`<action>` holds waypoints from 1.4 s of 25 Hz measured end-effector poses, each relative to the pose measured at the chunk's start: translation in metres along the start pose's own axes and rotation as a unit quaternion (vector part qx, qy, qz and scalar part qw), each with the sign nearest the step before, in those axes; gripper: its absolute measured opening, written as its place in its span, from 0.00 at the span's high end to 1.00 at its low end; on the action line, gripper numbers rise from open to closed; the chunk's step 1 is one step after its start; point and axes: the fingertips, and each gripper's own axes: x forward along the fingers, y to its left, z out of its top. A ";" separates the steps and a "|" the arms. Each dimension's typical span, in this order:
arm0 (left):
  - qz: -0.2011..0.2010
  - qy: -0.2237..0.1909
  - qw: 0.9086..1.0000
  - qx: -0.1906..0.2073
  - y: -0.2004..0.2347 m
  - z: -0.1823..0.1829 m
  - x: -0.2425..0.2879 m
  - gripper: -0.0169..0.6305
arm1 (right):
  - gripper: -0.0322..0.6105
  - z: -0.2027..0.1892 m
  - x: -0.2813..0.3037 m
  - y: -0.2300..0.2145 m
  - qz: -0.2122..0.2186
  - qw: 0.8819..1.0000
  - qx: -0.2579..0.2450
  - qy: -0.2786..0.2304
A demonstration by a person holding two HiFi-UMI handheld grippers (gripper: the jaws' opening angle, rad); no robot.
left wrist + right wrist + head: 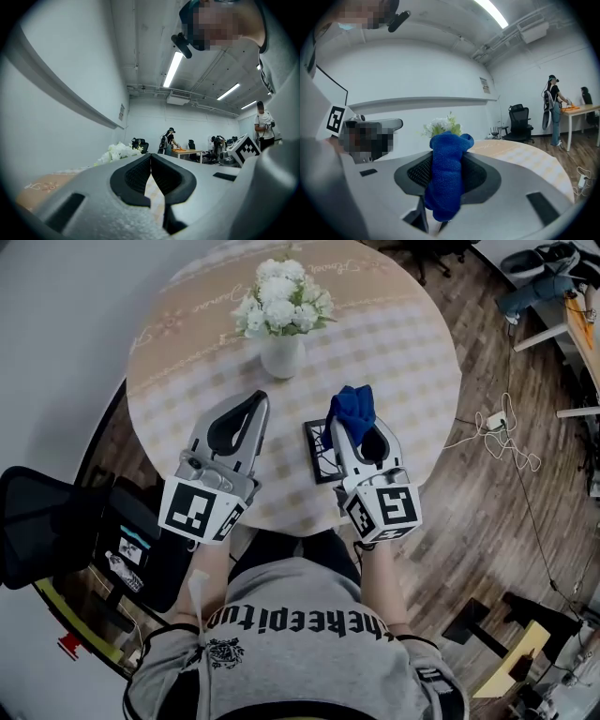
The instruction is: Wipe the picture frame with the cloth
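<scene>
Jaws of our right gripper clamped on a bunched blue cloth, jaws of our left gripper closed tip to tip, picture frame flat on the table, partly beneath our right gripper, long axis pointing away from us, flower vase beyond.

Head view: right half of picture frame hidden under right gripper; its print too small to tell. Part of cloth hidden btwn the jaws. Person's torso cut off at bottom edge. Left gripper view: base of flowers hidden behind left gripper.
</scene>
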 end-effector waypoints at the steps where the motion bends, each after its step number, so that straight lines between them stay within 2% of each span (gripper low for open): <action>1: -0.002 0.002 1.000 -0.003 0.002 -0.003 0.001 0.95 | 0.71 -0.006 0.002 -0.001 -0.004 1.000 0.002 0.007; 11: -0.017 0.026 0.999 -0.029 0.013 -0.033 0.003 0.95 | 0.71 -0.069 0.009 -0.005 -0.027 0.996 0.023 0.081; 19: -0.009 0.037 0.999 -0.037 0.017 -0.043 -0.001 0.95 | 0.71 -0.112 0.014 -0.007 -0.028 0.989 0.025 0.143; 30: 0.008 0.045 0.998 -0.041 0.034 -0.053 -0.010 0.95 | 0.71 -0.167 0.038 0.000 -0.026 0.969 -0.021 0.246; 35: 0.017 0.049 0.998 -0.041 0.044 -0.056 -0.014 0.95 | 0.71 -0.192 0.049 0.000 -0.031 0.951 -0.052 0.302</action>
